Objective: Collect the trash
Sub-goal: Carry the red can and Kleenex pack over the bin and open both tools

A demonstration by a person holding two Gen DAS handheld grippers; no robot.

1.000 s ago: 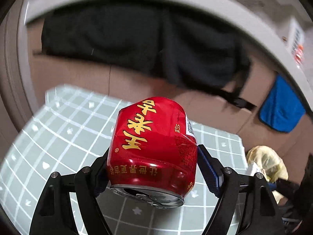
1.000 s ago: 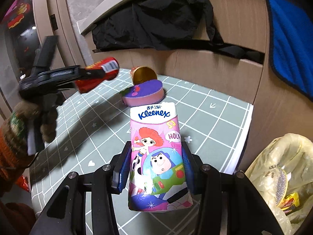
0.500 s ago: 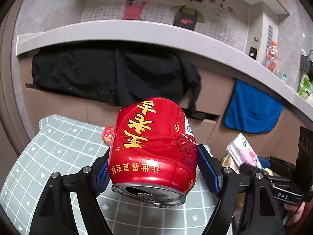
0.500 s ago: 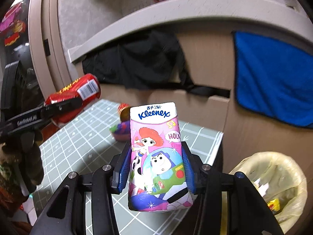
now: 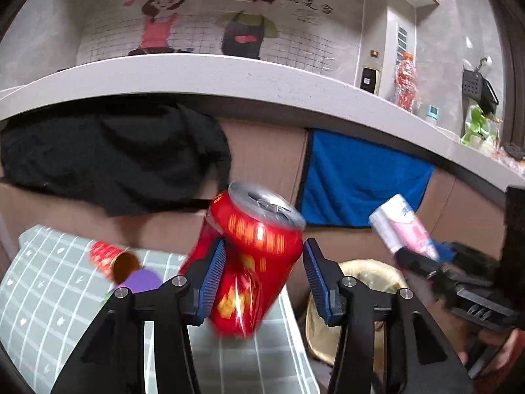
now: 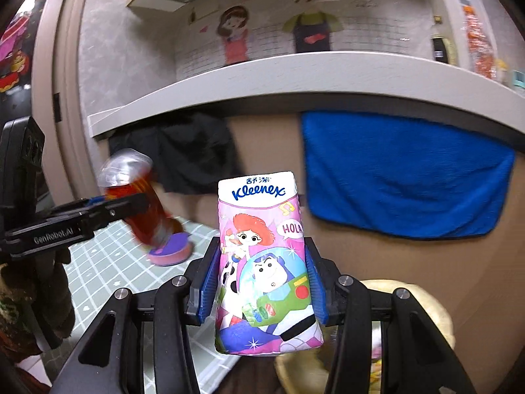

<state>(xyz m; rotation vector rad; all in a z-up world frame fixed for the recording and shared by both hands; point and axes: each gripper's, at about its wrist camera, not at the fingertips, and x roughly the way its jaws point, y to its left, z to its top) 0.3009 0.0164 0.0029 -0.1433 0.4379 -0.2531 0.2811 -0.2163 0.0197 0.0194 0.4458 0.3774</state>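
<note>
A dented red drink can (image 5: 252,249) sits tilted and blurred between the fingers of my left gripper (image 5: 262,279). Its silver top points up and away. The jaws are closing; the left pad touches the can, and a gap shows at the right pad. From the right wrist, the can (image 6: 141,203) leans across that gripper's fingers. My right gripper (image 6: 262,279) is shut on an upright pink Kleenex tissue pack (image 6: 265,262), also visible from the left wrist (image 5: 400,226). A bin lined with a yellow bag (image 5: 370,272) stands below, beside the mat.
A red paper cup (image 5: 108,257) and a purple-and-pink sponge (image 6: 174,249) lie on the green grid mat (image 5: 49,295). A black cloth (image 5: 115,157) and a blue towel (image 5: 361,180) hang from the cabinet under a grey counter (image 5: 229,78). A gloved hand (image 6: 36,295) holds the left gripper.
Both grippers rose and swung right toward the bin. The can, held level and gripped before, now tips top-up and blurs while the left jaws stand narrower. The tissue pack stays gripped.
</note>
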